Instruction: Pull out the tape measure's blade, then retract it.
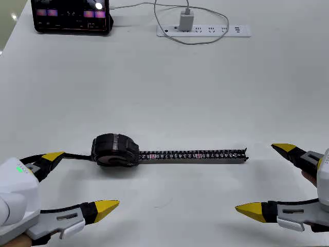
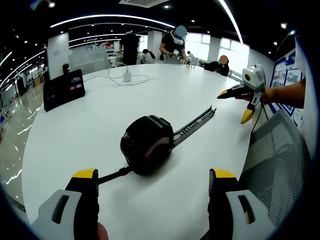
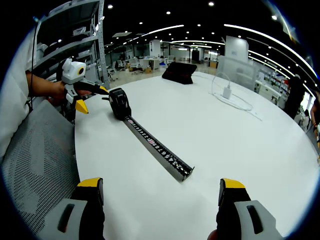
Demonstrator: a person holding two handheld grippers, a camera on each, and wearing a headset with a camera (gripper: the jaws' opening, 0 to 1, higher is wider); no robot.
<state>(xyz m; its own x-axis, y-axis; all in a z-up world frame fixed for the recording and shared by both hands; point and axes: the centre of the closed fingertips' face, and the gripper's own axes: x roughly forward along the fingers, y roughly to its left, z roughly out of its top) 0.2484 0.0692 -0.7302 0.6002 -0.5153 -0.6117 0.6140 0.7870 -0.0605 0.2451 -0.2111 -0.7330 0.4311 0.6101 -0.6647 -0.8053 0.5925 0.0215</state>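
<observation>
A black tape measure [image 1: 114, 150] lies on the white table, its blade [image 1: 193, 155] pulled out to the right, ending in a hook [image 1: 245, 154]. My left gripper [image 1: 85, 180] stands open just left of the case, which lies ahead between its yellow-tipped jaws in the left gripper view [image 2: 147, 142]; a black wrist strap [image 2: 115, 175] trails toward it. My right gripper [image 1: 267, 177] is open, a short way right of the blade's end. In the right gripper view the blade [image 3: 155, 145] runs away toward the case [image 3: 119, 102], and the hook [image 3: 184, 174] lies ahead of the jaws.
A dark tablet [image 1: 72, 15] stands at the table's far left. A white power strip [image 1: 205, 31] with a charger and looping cable lies at the far middle. People stand behind the table in the left gripper view. A mesh chair [image 2: 280, 160] is beside the table edge.
</observation>
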